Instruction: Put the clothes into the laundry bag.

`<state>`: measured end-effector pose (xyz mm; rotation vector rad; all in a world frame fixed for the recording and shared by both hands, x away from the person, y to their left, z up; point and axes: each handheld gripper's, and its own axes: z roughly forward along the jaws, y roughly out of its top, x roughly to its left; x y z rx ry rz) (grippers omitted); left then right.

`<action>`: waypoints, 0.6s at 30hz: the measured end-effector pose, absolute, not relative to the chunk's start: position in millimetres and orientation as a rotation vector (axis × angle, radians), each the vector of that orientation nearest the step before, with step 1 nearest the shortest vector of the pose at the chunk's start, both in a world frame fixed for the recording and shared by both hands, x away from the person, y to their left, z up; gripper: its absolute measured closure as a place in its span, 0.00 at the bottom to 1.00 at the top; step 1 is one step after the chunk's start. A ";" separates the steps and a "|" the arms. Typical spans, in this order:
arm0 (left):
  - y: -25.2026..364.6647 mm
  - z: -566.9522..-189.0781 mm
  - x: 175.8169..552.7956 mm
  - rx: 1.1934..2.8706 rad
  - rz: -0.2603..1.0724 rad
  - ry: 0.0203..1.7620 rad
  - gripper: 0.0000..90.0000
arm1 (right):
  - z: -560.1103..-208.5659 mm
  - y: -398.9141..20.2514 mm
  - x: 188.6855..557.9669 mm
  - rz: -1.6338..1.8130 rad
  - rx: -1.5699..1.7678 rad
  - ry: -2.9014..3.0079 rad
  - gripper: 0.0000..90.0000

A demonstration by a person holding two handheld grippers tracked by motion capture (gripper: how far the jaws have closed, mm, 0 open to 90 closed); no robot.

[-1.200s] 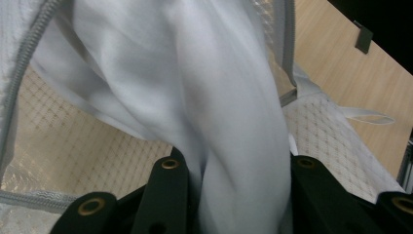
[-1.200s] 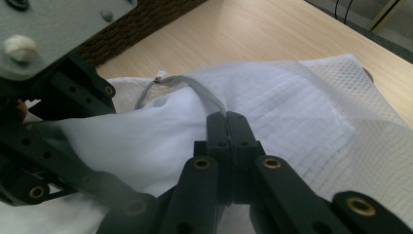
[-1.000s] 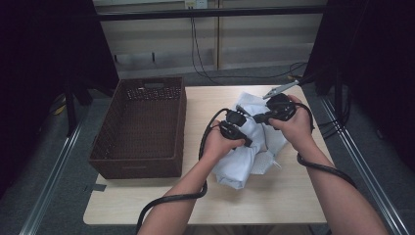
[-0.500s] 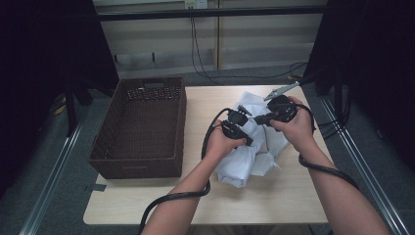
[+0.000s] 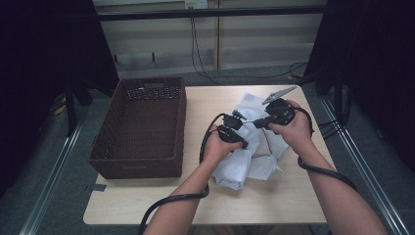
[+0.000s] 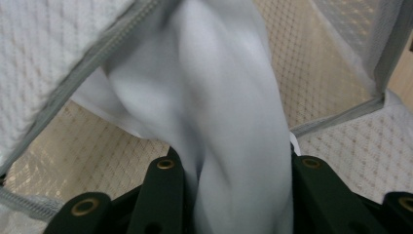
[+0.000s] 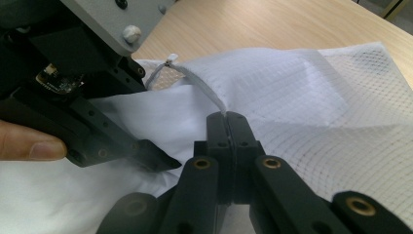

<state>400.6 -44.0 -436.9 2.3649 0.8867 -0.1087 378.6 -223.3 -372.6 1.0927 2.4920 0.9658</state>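
Two grippers are working at centre right of the table: I am clamping my left gripper (image 6: 234,195) on a pale blue-white cloth (image 6: 234,112) half inside the white mesh laundry bag (image 7: 311,97), my right gripper (image 7: 228,122) pinching shut on its grey zipper edge (image 7: 202,80), the zipping remaining.

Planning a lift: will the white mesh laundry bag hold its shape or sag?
Probably sags: the mesh laundry bag lies crumpled. Likely light, being thin netting. The white cloth drapes limply between the left gripper fingers.
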 end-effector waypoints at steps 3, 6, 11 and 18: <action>-44.8 -438.1 400.5 2.366 -0.093 0.889 0.73 | -374.4 -222.6 378.5 0.968 1.095 2.494 1.00; -45.9 -439.7 400.6 2.377 -0.100 0.895 0.69 | -376.5 -222.3 378.1 0.968 1.090 2.498 1.00; -45.4 -441.6 400.6 2.395 -0.116 0.894 0.59 | -378.9 -223.5 377.5 0.961 1.102 2.498 1.00; -39.9 -436.1 400.9 2.354 -0.138 0.939 0.28 | -382.1 -224.7 374.1 0.957 1.116 2.490 1.00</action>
